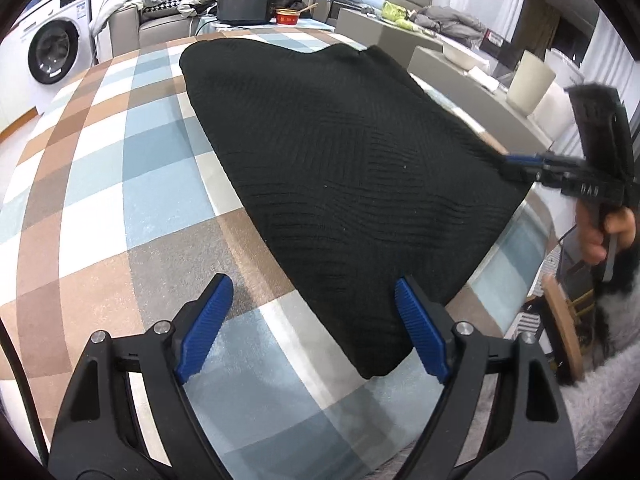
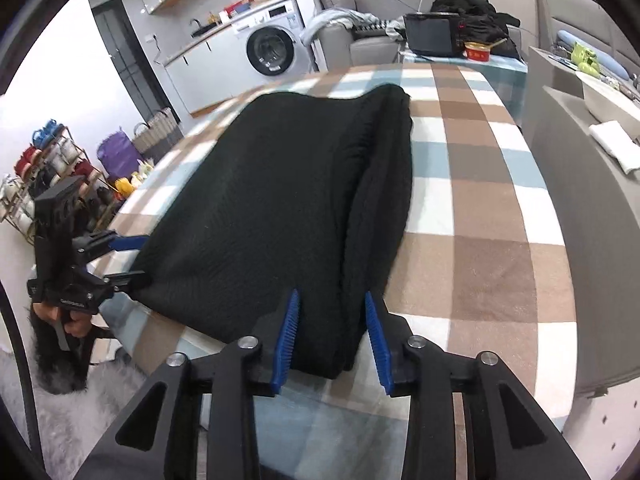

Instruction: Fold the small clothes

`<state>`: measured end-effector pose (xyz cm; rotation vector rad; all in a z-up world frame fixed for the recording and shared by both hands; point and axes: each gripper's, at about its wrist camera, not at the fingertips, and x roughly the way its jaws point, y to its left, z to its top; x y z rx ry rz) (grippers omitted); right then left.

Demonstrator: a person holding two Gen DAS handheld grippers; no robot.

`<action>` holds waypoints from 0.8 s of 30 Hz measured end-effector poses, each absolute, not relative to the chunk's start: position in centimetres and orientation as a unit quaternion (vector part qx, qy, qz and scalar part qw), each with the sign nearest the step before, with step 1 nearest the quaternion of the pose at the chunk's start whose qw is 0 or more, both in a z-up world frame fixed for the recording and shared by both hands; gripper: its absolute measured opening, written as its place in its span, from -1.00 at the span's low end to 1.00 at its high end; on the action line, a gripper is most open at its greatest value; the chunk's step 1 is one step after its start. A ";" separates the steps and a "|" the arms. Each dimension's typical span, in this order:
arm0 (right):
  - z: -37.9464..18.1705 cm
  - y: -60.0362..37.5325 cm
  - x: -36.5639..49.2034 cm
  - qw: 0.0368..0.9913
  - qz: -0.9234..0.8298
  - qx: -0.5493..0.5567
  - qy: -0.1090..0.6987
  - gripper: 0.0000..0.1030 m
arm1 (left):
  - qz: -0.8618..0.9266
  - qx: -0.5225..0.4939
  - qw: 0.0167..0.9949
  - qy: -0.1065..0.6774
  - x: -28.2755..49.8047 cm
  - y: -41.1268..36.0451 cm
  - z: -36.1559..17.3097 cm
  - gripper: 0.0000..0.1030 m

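While the black knitted garment lies folded into a long, flat slab on the checked tablecloth of the table, both tools sit at its near end. The left hand-held gripper hangs over the near left corner with its blue pads spread wide; the cloth corner reaches in between them, but neither pad presses on it. In the right wrist view, the right hand-held gripper straddles the folded right-hand edge of the garment, its blue pads standing partly apart on either side of the thick fold with a gap showing, so it clamps nothing. A raised ridge of doubled fabric runs along that right side, away from the camera. From the left wrist view the right tool appears at the garment's far right edge, held by a hand. Beyond the table stand a washing machine, a grey sofa piled with dark clothes, and a red bowl.
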<state>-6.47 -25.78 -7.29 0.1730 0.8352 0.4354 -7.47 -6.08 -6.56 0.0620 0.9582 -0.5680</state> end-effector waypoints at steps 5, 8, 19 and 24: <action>-8.0 -25.9 -6.1 0.879 0.207 0.072 0.423 -0.33 | -0.261 -0.006 0.850 0.458 -6.5 -5.6 -6.6 0.58; -7.3 -27.1 -6.6 0.881 0.217 0.101 0.407 0.08 | -0.259 -0.027 0.850 0.458 -5.4 -5.8 -6.6 0.54; -9.4 -26.3 -1.7 0.870 0.197 0.187 0.412 -0.33 | -0.254 -0.069 0.859 0.440 -2.6 -6.4 -6.7 -0.73; -9.0 -23.6 -0.9 0.872 0.205 0.168 0.412 -0.40 | -0.220 -0.072 0.872 0.431 -2.8 -4.1 -6.4 -0.76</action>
